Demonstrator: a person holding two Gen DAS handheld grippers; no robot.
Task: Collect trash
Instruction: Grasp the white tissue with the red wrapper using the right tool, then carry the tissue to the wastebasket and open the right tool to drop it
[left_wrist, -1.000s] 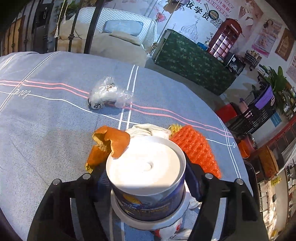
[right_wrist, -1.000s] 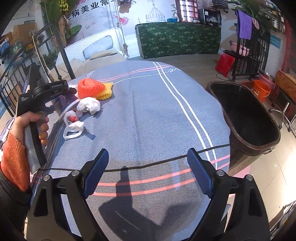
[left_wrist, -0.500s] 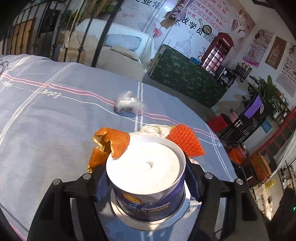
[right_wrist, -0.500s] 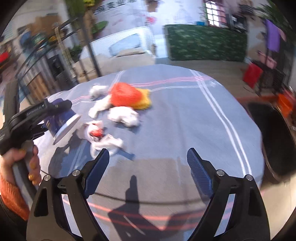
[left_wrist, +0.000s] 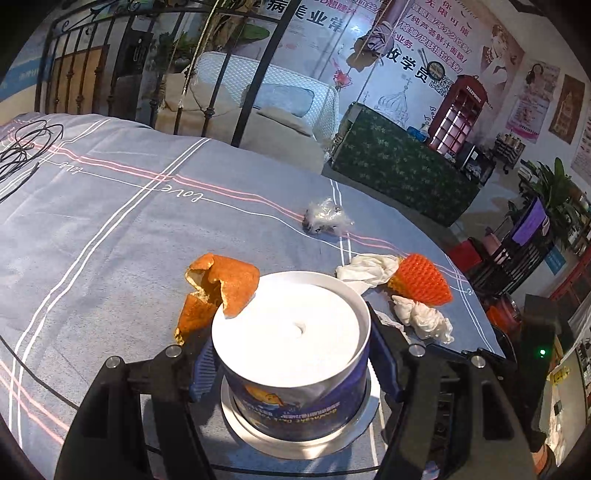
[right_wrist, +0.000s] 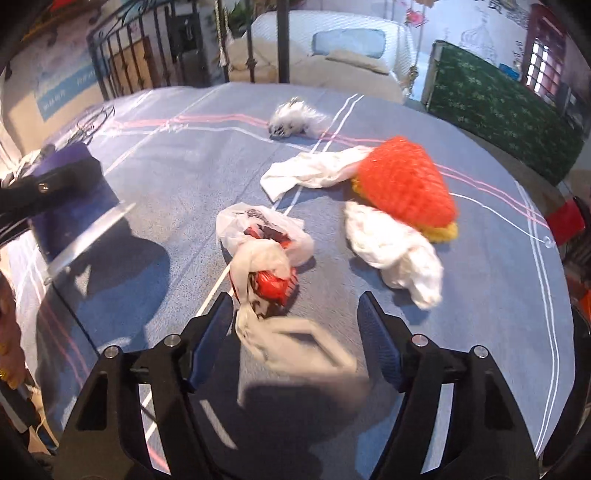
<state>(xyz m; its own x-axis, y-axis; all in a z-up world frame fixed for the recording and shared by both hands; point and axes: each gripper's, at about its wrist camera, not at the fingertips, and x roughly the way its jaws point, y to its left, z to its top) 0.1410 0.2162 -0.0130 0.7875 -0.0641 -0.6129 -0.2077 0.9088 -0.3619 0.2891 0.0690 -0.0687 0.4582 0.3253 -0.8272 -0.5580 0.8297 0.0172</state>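
Observation:
My left gripper (left_wrist: 291, 365) is shut on a blue paper tub (left_wrist: 295, 373) with a white bottom, held upside down above the grey tablecloth (left_wrist: 110, 240); orange peel (left_wrist: 218, 288) hangs at its rim. The tub also shows at the left of the right wrist view (right_wrist: 70, 206). My right gripper (right_wrist: 295, 328) is open, low over a white plastic bag with red wrappers (right_wrist: 266, 251). Beyond it lie a white tissue (right_wrist: 399, 251), a red and yellow foam net (right_wrist: 406, 184), a white cloth (right_wrist: 314, 173) and a crumpled clear wrapper (right_wrist: 295, 118).
Black cables (left_wrist: 22, 147) lie at the table's far left. A black metal railing (left_wrist: 147, 74) and a white sofa (left_wrist: 280, 103) stand behind the table. A green-covered counter (left_wrist: 399, 166) is at the back right.
My right gripper has swung left and come down close over the plastic bag. My left gripper has lifted and pulled back with the tub, away from the trash pile.

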